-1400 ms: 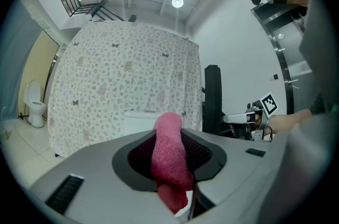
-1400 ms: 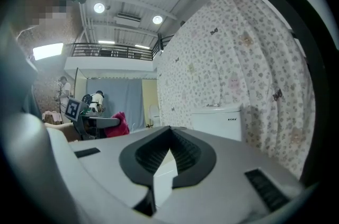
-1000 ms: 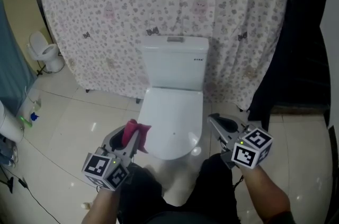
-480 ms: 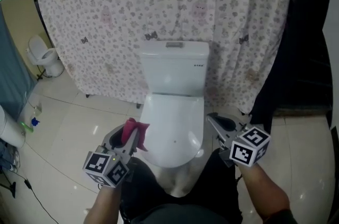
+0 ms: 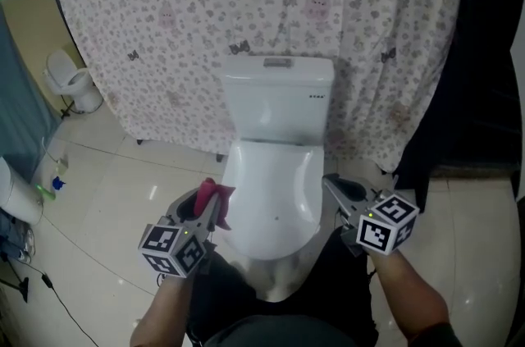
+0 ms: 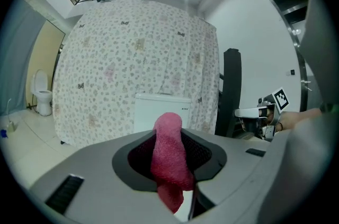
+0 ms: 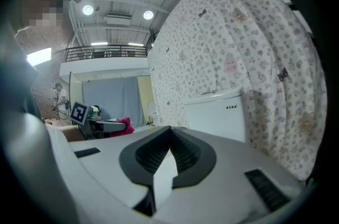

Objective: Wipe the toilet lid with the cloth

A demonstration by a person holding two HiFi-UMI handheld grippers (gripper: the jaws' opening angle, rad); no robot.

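A white toilet stands in front of me with its lid down and its tank behind. My left gripper hovers at the bowl's left front, shut on a pink cloth that bunches up out of the jaws. In the left gripper view the cloth fills the gap between the pads, and the tank shows beyond it. My right gripper hangs at the bowl's right front, shut and holding nothing. In the right gripper view its jaws meet at the tips, with the tank ahead.
A flowered curtain hangs behind the toilet. A black cloth hangs at the right. A second small toilet stands at the far left, and a cable runs over the tiled floor. The person's dark-trousered legs are at the bottom.
The left gripper with the cloth has shifted slightly right, toward the bowl. The right gripper has hardly moved. The view has tilted a little.
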